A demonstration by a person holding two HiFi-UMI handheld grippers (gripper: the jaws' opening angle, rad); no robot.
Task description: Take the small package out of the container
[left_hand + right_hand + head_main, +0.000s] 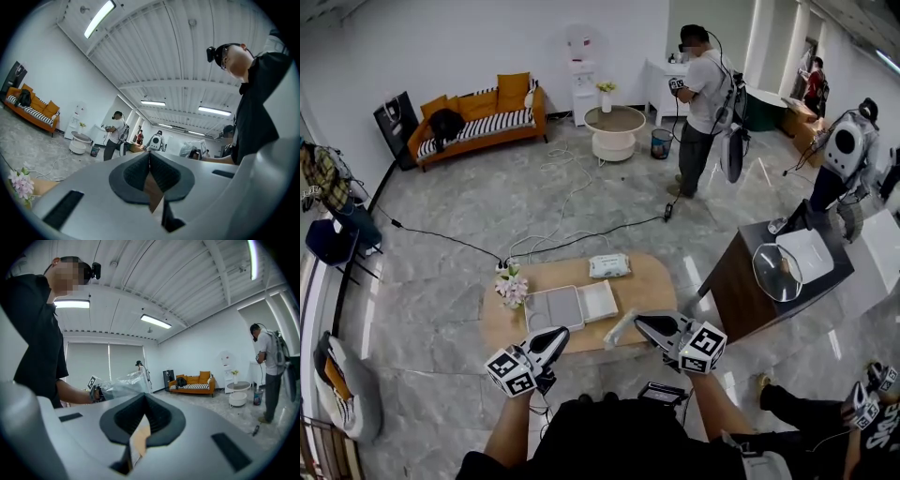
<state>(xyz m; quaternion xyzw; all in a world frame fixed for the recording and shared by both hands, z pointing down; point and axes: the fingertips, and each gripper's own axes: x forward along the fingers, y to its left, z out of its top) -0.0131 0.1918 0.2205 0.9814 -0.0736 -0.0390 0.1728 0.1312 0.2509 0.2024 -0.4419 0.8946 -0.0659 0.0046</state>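
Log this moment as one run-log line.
right gripper: jaws shut on small package | small package: out of container | left gripper: jaws shut, empty

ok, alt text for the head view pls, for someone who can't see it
Seen from above, the person's right gripper, jaws shut, holds a small package at the near edge of a low wooden table, with the left gripper beside it. An open container, a soft white pack and flowers sit on the table.

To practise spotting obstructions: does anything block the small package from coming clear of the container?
Nothing visible does: the small package hangs from the right gripper beside the container, already clear of it.
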